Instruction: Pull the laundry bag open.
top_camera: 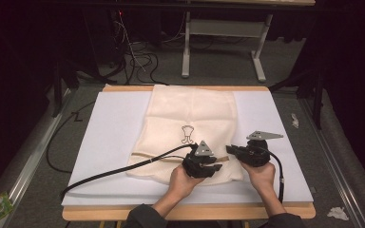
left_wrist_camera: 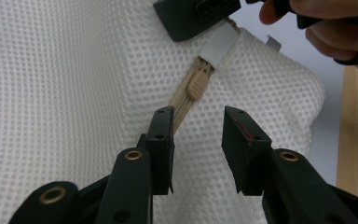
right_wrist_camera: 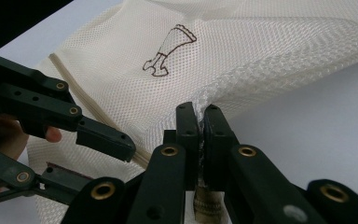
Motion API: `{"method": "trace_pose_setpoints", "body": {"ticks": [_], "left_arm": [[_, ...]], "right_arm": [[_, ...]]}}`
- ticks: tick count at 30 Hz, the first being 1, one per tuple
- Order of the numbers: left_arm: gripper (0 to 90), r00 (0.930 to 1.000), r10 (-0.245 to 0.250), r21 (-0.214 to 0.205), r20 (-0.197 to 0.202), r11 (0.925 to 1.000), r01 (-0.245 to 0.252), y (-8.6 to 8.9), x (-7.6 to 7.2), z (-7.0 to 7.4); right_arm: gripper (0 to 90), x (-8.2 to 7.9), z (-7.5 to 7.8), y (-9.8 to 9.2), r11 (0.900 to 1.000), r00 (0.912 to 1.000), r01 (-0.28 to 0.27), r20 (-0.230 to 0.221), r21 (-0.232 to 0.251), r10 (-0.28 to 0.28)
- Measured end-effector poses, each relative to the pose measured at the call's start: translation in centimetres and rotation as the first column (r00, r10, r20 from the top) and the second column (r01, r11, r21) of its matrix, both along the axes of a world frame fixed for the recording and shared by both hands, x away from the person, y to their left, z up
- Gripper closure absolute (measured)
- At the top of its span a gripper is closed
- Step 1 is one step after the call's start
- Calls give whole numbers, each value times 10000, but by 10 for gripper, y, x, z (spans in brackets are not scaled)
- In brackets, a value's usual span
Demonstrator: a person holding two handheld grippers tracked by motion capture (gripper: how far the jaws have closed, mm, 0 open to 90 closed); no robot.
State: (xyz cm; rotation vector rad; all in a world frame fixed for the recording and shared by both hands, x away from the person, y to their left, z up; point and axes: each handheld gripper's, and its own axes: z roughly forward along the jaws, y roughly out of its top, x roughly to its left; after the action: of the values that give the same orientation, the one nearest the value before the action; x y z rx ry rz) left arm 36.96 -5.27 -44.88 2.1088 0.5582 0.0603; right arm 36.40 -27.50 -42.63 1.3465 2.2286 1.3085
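A cream mesh bag [top_camera: 190,114] with a small brown printed figure [right_wrist_camera: 168,49] lies flat on a white board [top_camera: 109,133]. A tan zipper runs along its near end, and the zipper pull [left_wrist_camera: 196,86] lies just ahead of my left gripper [left_wrist_camera: 198,126]. That gripper hovers over the zipper tape with its jaws apart and nothing pressed between the pads. My right gripper [right_wrist_camera: 200,123] is shut on the bag's corner by the zipper end and lifts the mesh slightly. In the high view, the left gripper [top_camera: 214,167] and right gripper [top_camera: 231,151] sit close together at the bag's near right corner.
The board rests on a wooden table [top_camera: 100,213]. The left gripper's black cable [top_camera: 123,168] trails across the board to the left. Beyond the table stand a grey desk frame [top_camera: 223,42] and loose cables [top_camera: 138,57] on the floor.
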Motion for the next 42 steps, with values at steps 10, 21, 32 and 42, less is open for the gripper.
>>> {"method": "trace_pose_setpoints", "body": {"ticks": [10, 21, 32, 42], "left_arm": [[675, 9996, 131, -143, -248, 9998, -135, -3, 5, -3], [697, 9993, 110, -220, -371, 9997, -118, -5, 6, -8], [787, 9982, -124, -411, -584, 9991, 100, -6, 5, -10], [855, 9979, -114, -438, -643, 9990, 86, -6, 7, -9]], "right_arm": [[882, 0, -2, 1, 9999, 10000, -51, -9, 89, 52], [882, -1, -3, 5, 9998, 9999, -167, -32, 140, 167], [882, -1, -6, 7, 9994, 9995, -304, -102, 160, 305], [882, -1, -7, 10, 9992, 9993, -371, -68, 169, 372]]}}
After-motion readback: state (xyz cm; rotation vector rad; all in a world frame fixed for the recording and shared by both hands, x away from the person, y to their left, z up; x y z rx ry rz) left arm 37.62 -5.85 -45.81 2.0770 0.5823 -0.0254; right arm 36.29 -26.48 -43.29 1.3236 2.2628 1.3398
